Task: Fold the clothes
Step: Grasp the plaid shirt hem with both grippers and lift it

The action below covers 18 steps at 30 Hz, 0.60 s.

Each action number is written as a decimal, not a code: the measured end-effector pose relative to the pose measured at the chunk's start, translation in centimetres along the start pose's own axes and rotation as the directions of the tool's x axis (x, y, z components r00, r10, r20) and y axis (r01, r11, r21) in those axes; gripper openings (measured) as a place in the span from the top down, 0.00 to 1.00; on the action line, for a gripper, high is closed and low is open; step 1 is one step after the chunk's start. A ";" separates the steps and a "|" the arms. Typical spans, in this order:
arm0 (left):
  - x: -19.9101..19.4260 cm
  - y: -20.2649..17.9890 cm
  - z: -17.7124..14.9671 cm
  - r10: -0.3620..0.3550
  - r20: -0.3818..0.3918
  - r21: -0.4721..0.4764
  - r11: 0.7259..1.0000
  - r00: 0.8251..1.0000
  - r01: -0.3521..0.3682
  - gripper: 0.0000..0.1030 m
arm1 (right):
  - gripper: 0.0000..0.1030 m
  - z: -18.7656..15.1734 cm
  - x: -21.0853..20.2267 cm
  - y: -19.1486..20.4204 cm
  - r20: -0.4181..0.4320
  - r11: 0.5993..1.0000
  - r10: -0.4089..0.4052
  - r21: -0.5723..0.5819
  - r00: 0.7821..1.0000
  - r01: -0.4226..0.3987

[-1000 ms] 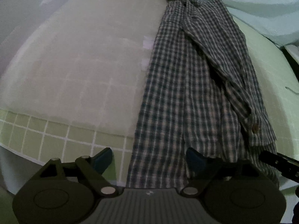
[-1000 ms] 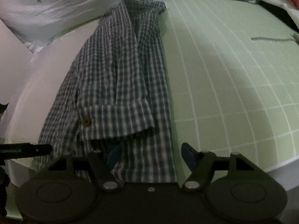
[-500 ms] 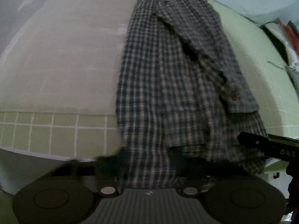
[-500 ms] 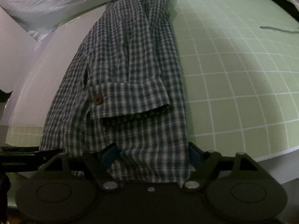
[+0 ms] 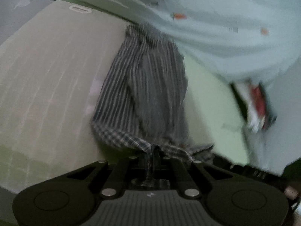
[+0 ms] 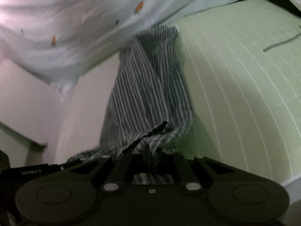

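Light level: dim in both views, flat, no glare.
Motion blur: heavy; checked shirt (image 5: pixel 146 94) smeared into stripes, pale quilt (image 5: pixel 225 28) streaked.
Sharpest area: black claw bodies at the bottom edge.
Shadows: soft, dark under shirt hem (image 6: pixel 150 141).
Distortion: fisheye; mattress grid lines (image 6: pixel 244 84) bow, corners black.

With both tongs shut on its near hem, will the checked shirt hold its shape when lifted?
Probably not. The blue-and-white checked cotton shirt bunches into pleats at the right tongs and left tongs, so it looks floppy. Its hem sags between them, suggesting thin, light cloth that may swing.
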<state>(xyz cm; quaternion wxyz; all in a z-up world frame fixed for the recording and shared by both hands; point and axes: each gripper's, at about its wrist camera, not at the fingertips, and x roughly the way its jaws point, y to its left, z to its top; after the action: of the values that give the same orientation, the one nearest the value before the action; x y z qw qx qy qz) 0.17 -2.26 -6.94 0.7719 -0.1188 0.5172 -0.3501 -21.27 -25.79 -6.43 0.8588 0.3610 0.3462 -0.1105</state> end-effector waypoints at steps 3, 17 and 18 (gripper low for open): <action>0.7 -0.3 2.3 -0.003 0.036 -0.007 1.000 0.999 0.004 0.96 | 0.96 2.5 0.8 -0.1 0.025 0.999 0.020 0.045 0.999 -0.021; 2.3 0.8 10.0 0.157 0.257 -0.085 0.987 0.954 -0.139 0.40 | 0.51 12.3 4.7 -6.2 0.224 0.987 -0.058 0.158 0.973 0.022; 2.6 1.2 9.6 0.169 0.239 -0.092 0.984 0.956 -0.151 0.40 | 0.51 11.9 4.5 -6.2 0.221 0.989 -0.069 0.142 0.973 0.037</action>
<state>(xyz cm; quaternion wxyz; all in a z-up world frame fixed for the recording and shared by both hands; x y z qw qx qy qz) 9.68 -4.85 -5.30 0.8509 -0.1467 0.4381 -0.2500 -14.55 -38.31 -6.90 0.8625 0.3948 0.2477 -0.1971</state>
